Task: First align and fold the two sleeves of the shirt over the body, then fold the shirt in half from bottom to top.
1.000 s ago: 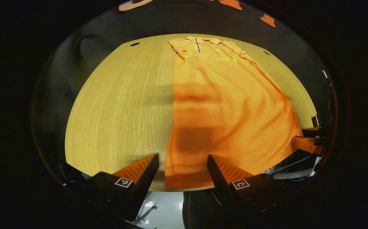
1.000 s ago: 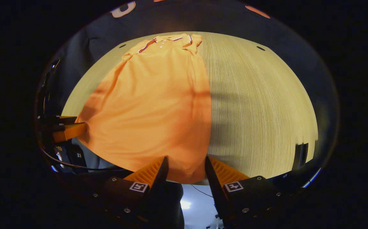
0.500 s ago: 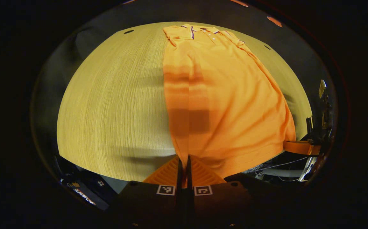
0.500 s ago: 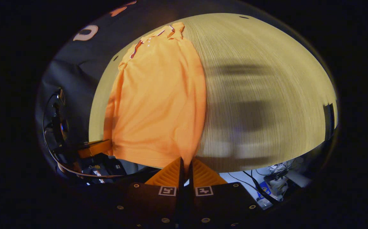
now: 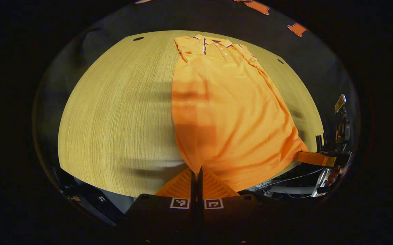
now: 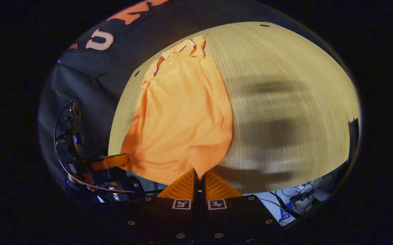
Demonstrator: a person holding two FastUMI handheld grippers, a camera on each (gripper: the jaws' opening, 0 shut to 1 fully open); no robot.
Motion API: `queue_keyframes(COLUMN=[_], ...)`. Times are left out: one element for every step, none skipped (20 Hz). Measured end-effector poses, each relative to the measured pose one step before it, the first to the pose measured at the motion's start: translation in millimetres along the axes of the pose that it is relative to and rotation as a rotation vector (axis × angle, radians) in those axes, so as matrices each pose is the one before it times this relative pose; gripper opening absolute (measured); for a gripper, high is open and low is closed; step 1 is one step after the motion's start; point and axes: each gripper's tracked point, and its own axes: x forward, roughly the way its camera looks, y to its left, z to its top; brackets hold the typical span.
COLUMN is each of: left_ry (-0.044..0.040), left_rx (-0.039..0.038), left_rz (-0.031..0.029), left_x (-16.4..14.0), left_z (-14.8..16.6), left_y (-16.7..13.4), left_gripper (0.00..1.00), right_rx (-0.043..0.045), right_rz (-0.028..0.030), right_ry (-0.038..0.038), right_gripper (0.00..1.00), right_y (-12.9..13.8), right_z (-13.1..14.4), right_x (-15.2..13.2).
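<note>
Both tongs are now clamped on the bottom hem of the shirt [image 5: 223,112], one at each near corner. The left tongs [image 5: 196,172] have their fingers pressed together with a pinch of orange cloth between them at the hem's left corner, and the right tongs [image 6: 199,173] pinch the opposite corner the same way. Each pair also appears from the other's camera, off to the side of the hem, with cloth drawn toward it in a small peak.

A second ago both pairs stood wide open, straddling the hem without touching it. Half a second ago they had closed on the cloth. Since then the near edge of the shirt has come up off the table [image 5: 115,112]: the hem now bows upward toward each grip, with wrinkles fanning away from the two corners, while the collar end remains flat on the table's far side.

The shirt lies lengthwise as a narrow strip, collar farthest from the tongs, sleeves seemingly already folded over the body, though the far end is too small to be sure. That suggests the sleeve step is done and the bottom-to-top fold has just begun. The next move likely calls for carrying both corners evenly toward the collar, so the hem lands square and the lower layer does not drag.
</note>
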Motion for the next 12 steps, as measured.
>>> queue_keyframes(left_ry=[-0.02073,-0.02290,-0.01896,-0.02402,-0.02419,-0.01596,-0.01834,-0.02192,-0.01728,-0.01057,-0.00801,-0.01139], left_rx=[-0.01386,-0.01712,-0.01204,-0.00229,0.00778,0.01260,0.01088,0.01157,0.00635,0.00793,0.00794,0.00638], left_rz=[-0.00997,-0.01582,-0.01295,-0.01376,-0.01026,-0.00575,-0.00884,-0.01536,-0.01482,-0.00821,-0.00890,-0.00787], left_x=[-4.16,-3.90,-3.99,-4.53,-3.04,-3.58,-1.40,-1.39,-0.16,0.83,2.02,4.21], left_z=[8.35,9.96,9.80,12.29,11.72,12.03,11.24,11.87,11.58,12.56,12.69,14.96], left_y=[-1.22,-2.30,-2.23,-2.04,-2.33,-1.36,-2.18,-3.90,-2.64,-0.79,-0.41,-1.11], left_gripper=[0.01,0.01,0.01,0.01,0.01,0.01,0.01,0.02,0.01,0.01,0.01,0.01], right_rx=[0.00258,0.00439,-0.00471,-0.00915,-0.01366,-0.00795,-0.00446,-0.00558,-0.00897,-0.00429,0.00427,0.00544], right_rz=[0.01473,0.00948,0.01676,-0.00099,0.00892,0.00829,0.01413,0.00701,-0.00010,-0.00944,0.00197,0.01807], right_ry=[-0.02162,-0.01494,-0.00899,-0.01919,-0.00884,-0.02015,-0.01868,-0.01906,-0.01987,-0.01698,-0.02430,-0.02689], right_gripper=[0.04,0.04,0.04,0.04,0.04,0.04,0.04,0.03,0.04,0.04,0.03,0.03], right_y=[3.46,2.52,3.13,0.50,1.75,2.94,4.81,3.09,1.46,1.00,3.23,6.10], right_z=[9.19,10.23,7.98,8.57,7.50,9.89,11.45,10.47,12.97,11.88,15.26,12.49], right_x=[-3.66,-0.04,-2.55,-2.03,-2.76,-4.22,-1.94,-0.02,0.06,2.04,0.20,-4.45])
